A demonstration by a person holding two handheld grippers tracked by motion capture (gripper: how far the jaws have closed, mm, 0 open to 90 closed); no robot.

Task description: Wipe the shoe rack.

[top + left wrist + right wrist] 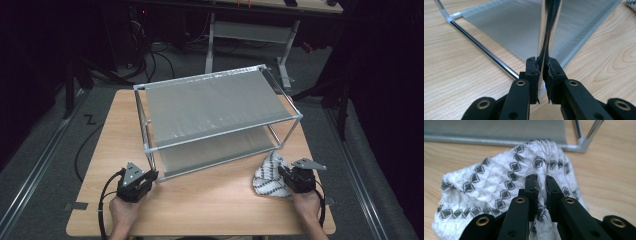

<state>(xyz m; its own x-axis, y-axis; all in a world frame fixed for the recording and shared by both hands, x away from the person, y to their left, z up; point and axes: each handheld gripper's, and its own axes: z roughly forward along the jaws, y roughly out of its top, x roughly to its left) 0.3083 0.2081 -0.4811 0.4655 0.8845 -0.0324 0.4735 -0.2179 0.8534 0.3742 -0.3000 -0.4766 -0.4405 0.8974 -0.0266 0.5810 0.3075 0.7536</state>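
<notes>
A two-tier metal rack point(222, 135) with grey mesh shelves stands on the wooden table point(210, 200). My left gripper point(150, 176) is at the rack's front left corner. In the left gripper view its jaws point(542, 62) are shut on the shiny upright post point(547, 30) just above the lower shelf point(519, 22). A white knitted cloth with dark diamond marks point(267, 175) lies crumpled by the rack's front right foot. My right gripper point(286, 172) is at the cloth's right side. In the right gripper view a fold of the cloth point(486, 185) is pinched between its jaws point(541, 178).
The rack's lower front rail point(486, 140) and right foot point(584, 146) lie just beyond the cloth. A strip of tape point(75, 206) sits at the table's front left edge. Cables point(82, 150) and another desk frame point(250, 32) are on the floor behind.
</notes>
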